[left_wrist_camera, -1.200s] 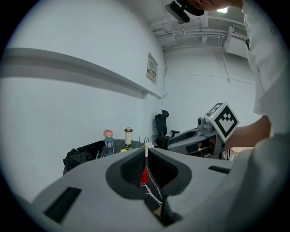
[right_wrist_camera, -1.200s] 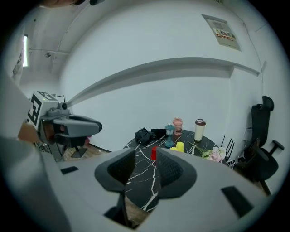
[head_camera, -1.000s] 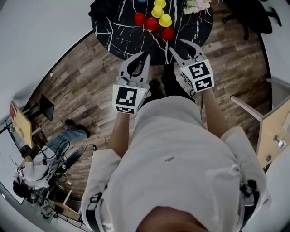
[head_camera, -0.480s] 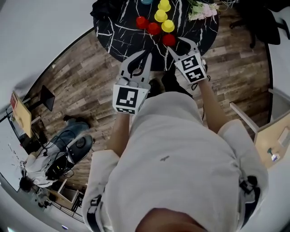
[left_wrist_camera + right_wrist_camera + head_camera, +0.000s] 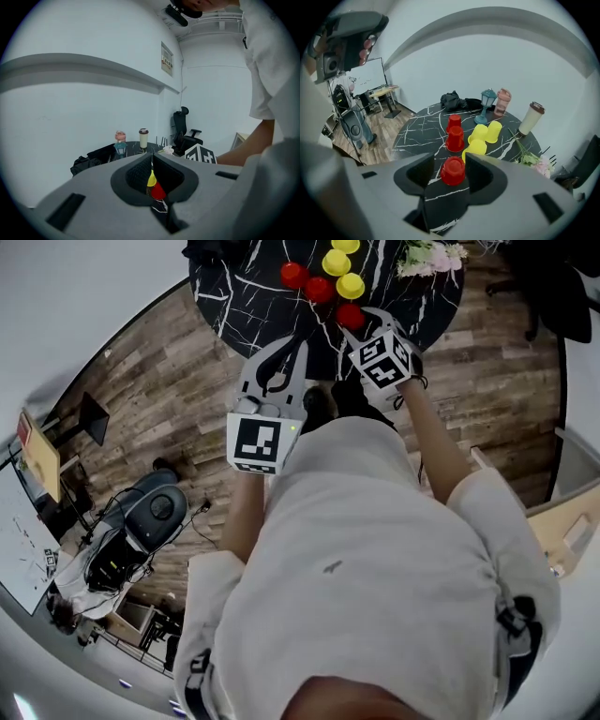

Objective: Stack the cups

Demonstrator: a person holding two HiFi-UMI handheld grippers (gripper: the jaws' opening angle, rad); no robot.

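right gripper (image 5: 449, 161) tilts steeply down toward the table, its jaws spread wide and just now opening further. the nearest red cup (image 5: 453, 171) shows in the gap between them, upside down, and neither pad touches it. it stands on the black marbled table (image 5: 417, 136), close to the near edge. beyond it two more red cups (image 5: 455, 138) stand in a line running away from the gripper, and three yellow cups (image 5: 479, 133) cluster just to their right. left gripper (image 5: 151, 158) is clenched, jaws pressed together with nothing between them. it is held by the table's near edge, left of the right gripper and apart from the cups.
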